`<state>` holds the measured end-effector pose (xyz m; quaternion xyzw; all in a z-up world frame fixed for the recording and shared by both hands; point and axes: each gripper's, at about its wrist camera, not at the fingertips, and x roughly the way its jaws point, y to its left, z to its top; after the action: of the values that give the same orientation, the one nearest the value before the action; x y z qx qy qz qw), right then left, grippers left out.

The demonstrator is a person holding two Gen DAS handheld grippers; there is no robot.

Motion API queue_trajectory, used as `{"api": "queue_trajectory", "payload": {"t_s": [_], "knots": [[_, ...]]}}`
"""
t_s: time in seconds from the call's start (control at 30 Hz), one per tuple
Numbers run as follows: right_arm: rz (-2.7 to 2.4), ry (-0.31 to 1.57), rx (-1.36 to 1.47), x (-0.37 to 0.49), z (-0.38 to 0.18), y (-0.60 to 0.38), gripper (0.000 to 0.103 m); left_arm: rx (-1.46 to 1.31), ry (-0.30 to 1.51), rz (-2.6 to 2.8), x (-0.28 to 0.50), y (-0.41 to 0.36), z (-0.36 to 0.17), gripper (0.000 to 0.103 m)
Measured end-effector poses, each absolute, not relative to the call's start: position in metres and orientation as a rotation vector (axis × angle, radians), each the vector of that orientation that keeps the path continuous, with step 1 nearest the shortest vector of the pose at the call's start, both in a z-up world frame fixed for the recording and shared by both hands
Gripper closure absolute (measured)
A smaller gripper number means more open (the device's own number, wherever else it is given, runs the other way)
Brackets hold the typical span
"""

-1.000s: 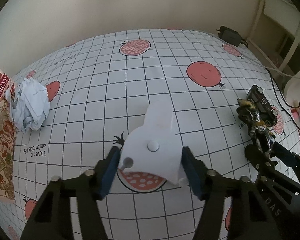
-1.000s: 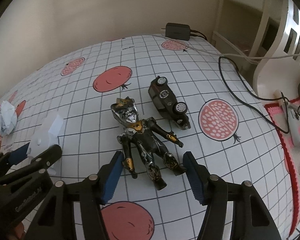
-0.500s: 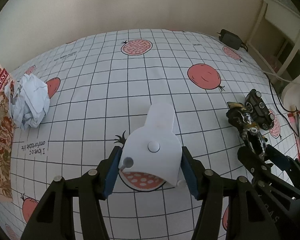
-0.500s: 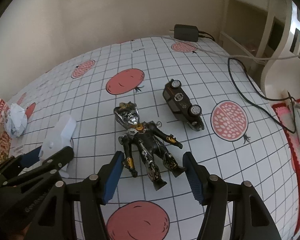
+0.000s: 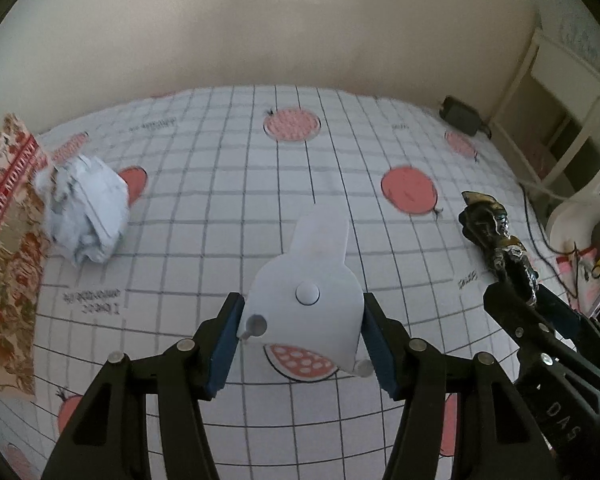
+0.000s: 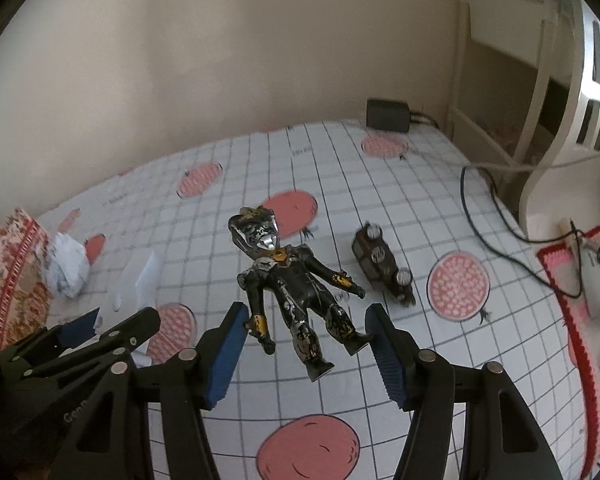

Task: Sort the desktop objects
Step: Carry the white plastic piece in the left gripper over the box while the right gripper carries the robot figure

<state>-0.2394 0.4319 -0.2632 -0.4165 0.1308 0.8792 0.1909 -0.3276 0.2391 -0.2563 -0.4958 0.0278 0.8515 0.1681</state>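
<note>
White plastic, a small toy (image 5: 306, 300), is clamped between the left gripper (image 5: 300, 332) pads; the right gripper (image 6: 304, 344) grips a black action figure (image 6: 296, 292) by its legs. Both hang over the checked tablecloth (image 6: 380, 192). Keep grips firm, carry level, clear the toy car (image 6: 384, 268).

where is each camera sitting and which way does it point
Left wrist: rides the left gripper, looking forward and down along its fingers at the white plastic toy clamped between the blue pads, above the grid-patterned tablecloth; the right gripper's black frame shows at right.
Right wrist: rides the right gripper, looking down at the black and gold action figure held by its legs; the left gripper shows lower left.
Shared: crumpled white paper ball, black power adapter, both toys.
</note>
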Motion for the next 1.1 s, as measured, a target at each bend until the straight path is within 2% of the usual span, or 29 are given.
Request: {"api": "queue_trajectory", "payload": {"t_s": [0.47,1.1], "knots": [[2.567,0.358,-1.073,-0.242,-0.226,0.399,0.039,-1.256,0.007,2.511,-0.325,0.205,-0.201,0.043],[2.695,0.302,-1.066,-0.268,-0.212,0.331,0.039,-1.200,-0.127,2.633,-0.322,0.130,-0.168,0.043]]}}
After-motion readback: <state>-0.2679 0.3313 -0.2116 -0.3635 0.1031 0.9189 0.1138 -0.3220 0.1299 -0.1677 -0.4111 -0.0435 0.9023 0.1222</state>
